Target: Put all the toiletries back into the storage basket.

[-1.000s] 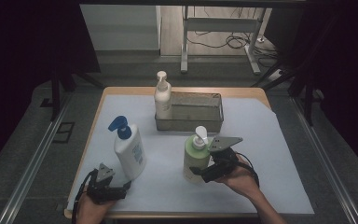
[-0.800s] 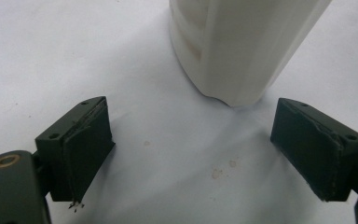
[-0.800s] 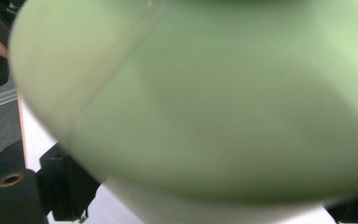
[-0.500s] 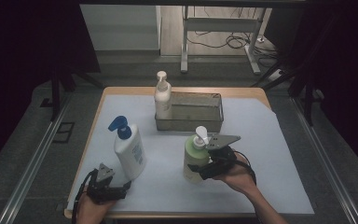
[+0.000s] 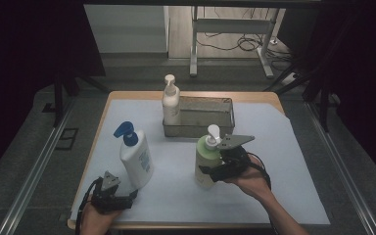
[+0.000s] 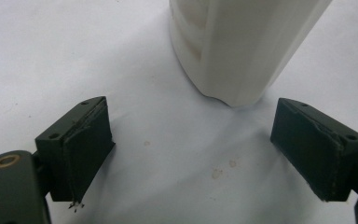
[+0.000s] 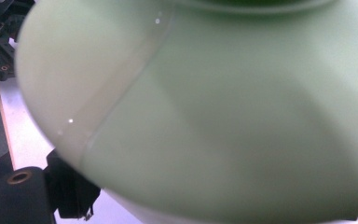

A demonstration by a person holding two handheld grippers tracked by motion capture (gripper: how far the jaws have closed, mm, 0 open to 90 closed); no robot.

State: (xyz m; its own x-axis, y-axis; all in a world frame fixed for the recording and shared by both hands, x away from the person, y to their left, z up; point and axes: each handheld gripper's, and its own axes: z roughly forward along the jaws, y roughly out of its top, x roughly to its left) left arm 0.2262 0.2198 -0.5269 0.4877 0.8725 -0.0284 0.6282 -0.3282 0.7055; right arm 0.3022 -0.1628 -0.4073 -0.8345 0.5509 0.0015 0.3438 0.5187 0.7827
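Note:
A pale green pump bottle (image 5: 206, 161) stands right of centre on the white-covered table (image 5: 284, 161). My right gripper (image 5: 210, 172) reaches it from the right and is shut on its lower body. In the right gripper view the green bottle (image 7: 214, 116) sits right up against the camera, with one black pad (image 7: 72, 191) pressed on its side. A white bottle with a blue pump (image 5: 136, 159) stands at the front left. My left gripper (image 5: 127, 196) rests low just in front of it, open. The white bottle's base (image 6: 242, 42) lies beyond the open left gripper (image 6: 214, 149), apart from both pads.
A grey metal tray (image 5: 198, 129) sits at the back centre of the table. A white pump bottle (image 5: 171, 105) stands at its left end. The table's front edge runs just below both hands.
The right gripper and the green bottle's pump sit slightly higher in the high view than a second ago. The left gripper has kept still.

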